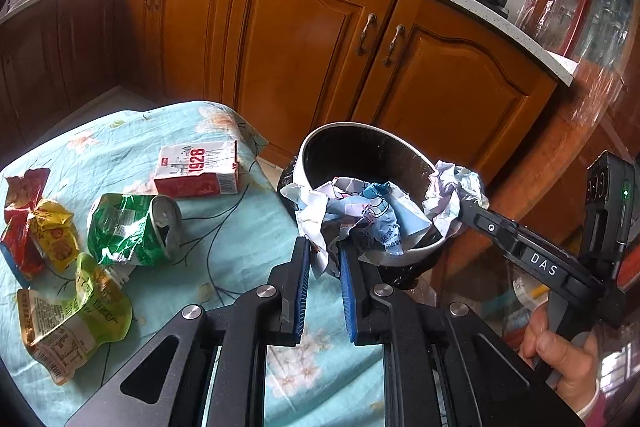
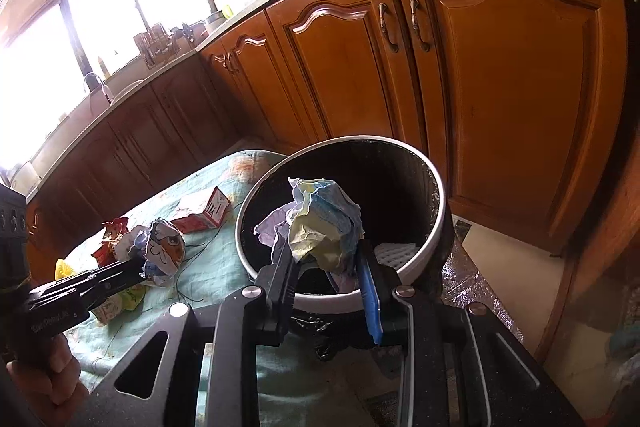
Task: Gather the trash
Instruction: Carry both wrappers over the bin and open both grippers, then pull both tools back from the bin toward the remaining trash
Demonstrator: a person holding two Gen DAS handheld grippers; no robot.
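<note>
A white-rimmed trash bin (image 1: 400, 135) with a black liner stands just past the table's right edge; it also shows in the right wrist view (image 2: 434, 211). My left gripper (image 1: 324, 247) is shut on a crumpled paper ball (image 1: 348, 211) held at the bin's near rim; that ball also shows in the right wrist view (image 2: 164, 247). My right gripper (image 2: 326, 259) is shut on another crumpled paper ball (image 2: 320, 223) over the bin's opening; it appears in the left wrist view (image 1: 454, 195) too.
On the teal floral tablecloth (image 1: 240, 235) lie a red-and-white 1928 carton (image 1: 198, 169), a crushed green can (image 1: 132, 227), red and yellow wrappers (image 1: 36, 219) and a green-yellow pouch (image 1: 76, 315). Wooden kitchen cabinets (image 1: 320, 47) stand behind the bin.
</note>
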